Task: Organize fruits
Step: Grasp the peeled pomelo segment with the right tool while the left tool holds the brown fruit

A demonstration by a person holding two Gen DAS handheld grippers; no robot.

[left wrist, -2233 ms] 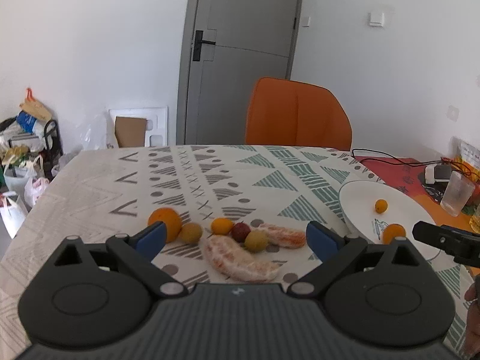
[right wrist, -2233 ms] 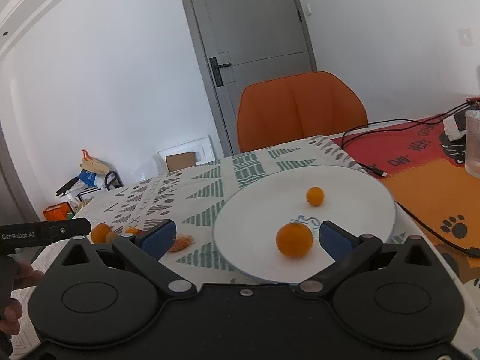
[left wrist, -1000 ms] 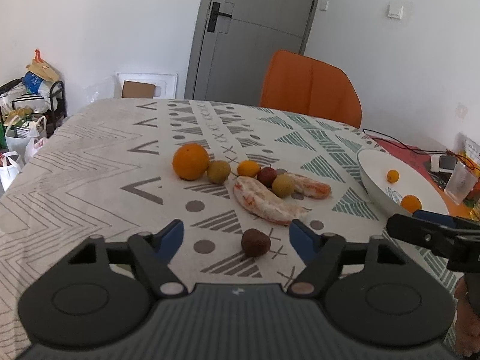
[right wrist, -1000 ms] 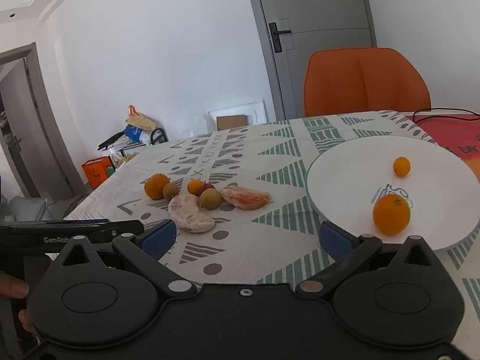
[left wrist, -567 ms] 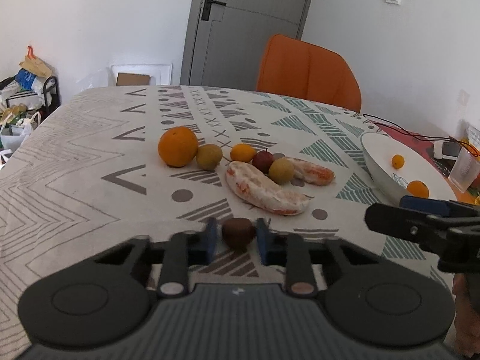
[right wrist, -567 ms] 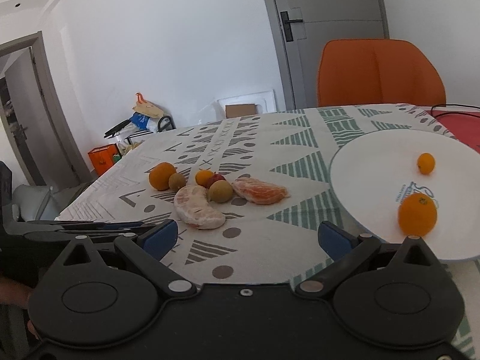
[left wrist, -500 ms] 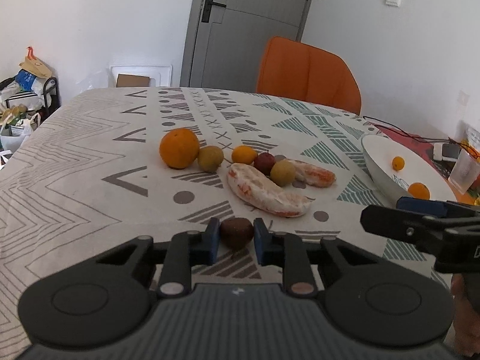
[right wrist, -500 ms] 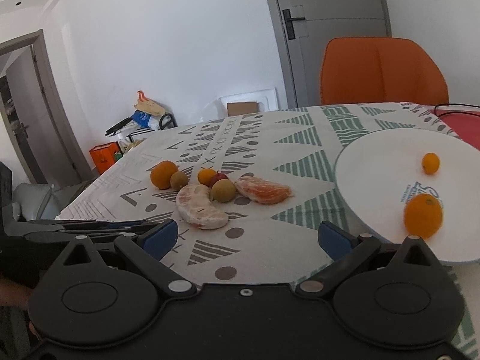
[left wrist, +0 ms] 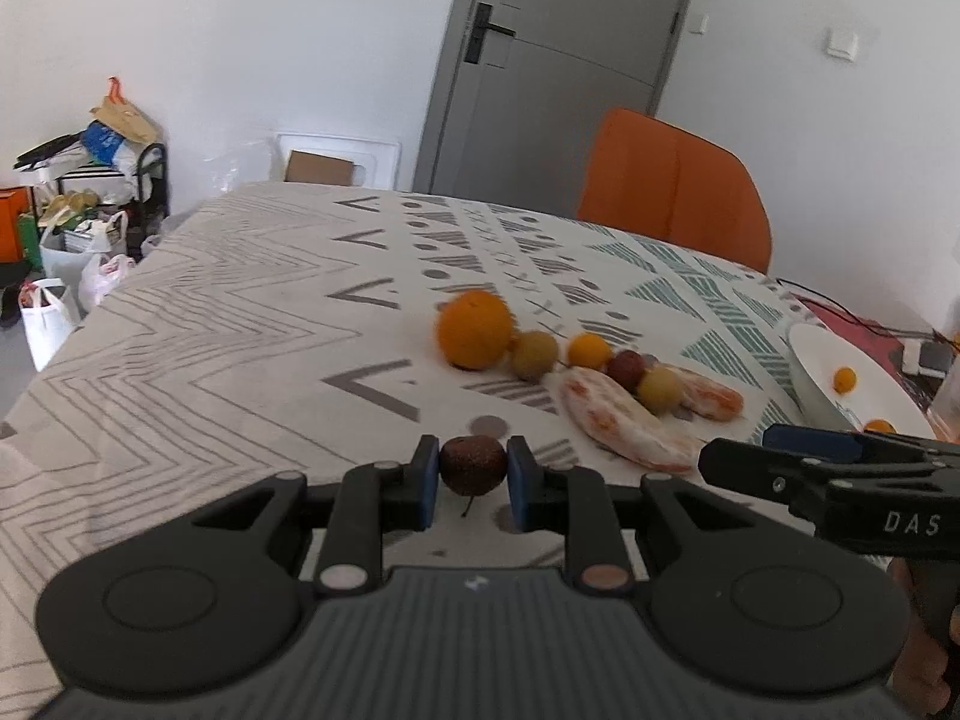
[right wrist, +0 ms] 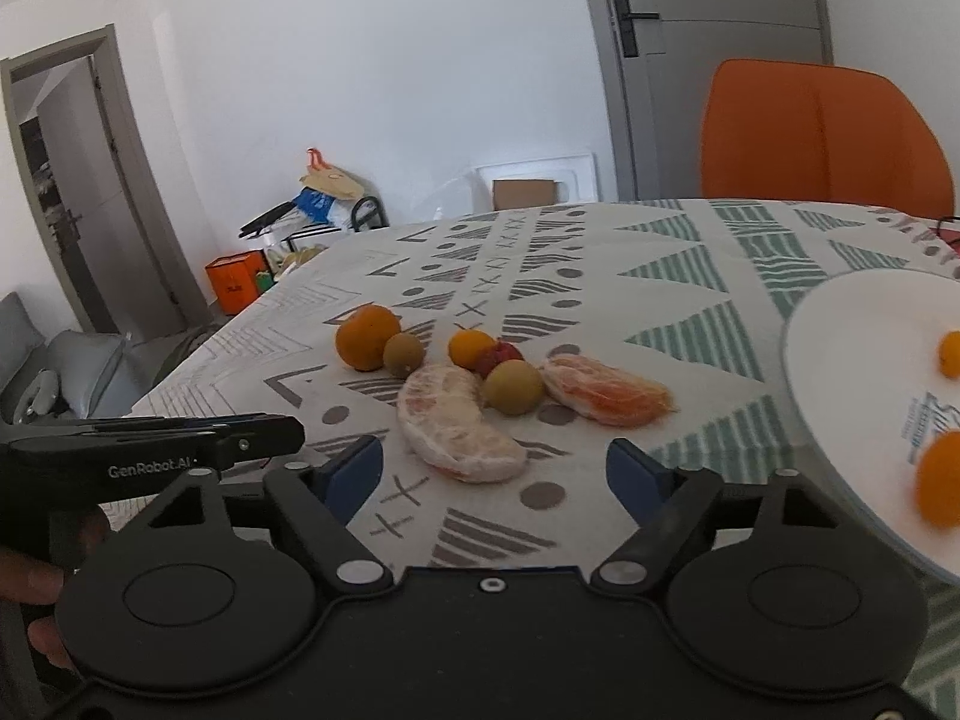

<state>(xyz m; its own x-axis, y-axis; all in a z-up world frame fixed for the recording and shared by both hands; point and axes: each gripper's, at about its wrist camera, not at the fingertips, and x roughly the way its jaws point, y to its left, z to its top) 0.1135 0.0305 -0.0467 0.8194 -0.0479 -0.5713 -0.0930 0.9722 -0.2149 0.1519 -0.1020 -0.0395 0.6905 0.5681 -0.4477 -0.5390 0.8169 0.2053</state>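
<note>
My left gripper (left wrist: 472, 483) is shut on a small dark brown fruit (left wrist: 472, 464) and holds it just above the patterned tablecloth. Beyond it lie a big orange (left wrist: 474, 330), small round fruits (left wrist: 534, 354) and two peeled citrus segments (left wrist: 624, 420). My right gripper (right wrist: 497, 474) is open and empty, low over the cloth in front of the larger peeled segment (right wrist: 459, 423). The white plate (right wrist: 852, 360) at the right holds two small oranges (right wrist: 939, 483).
An orange chair (left wrist: 672, 192) stands behind the table. Cables and a clear cup (left wrist: 948, 384) sit at the far right by the plate (left wrist: 810, 372). Bags and clutter (left wrist: 78, 222) stand on the floor at the left.
My left gripper closed on the brown fruit and lifted it slightly. My right gripper swung left from the plate toward the fruit cluster, staying open.
</note>
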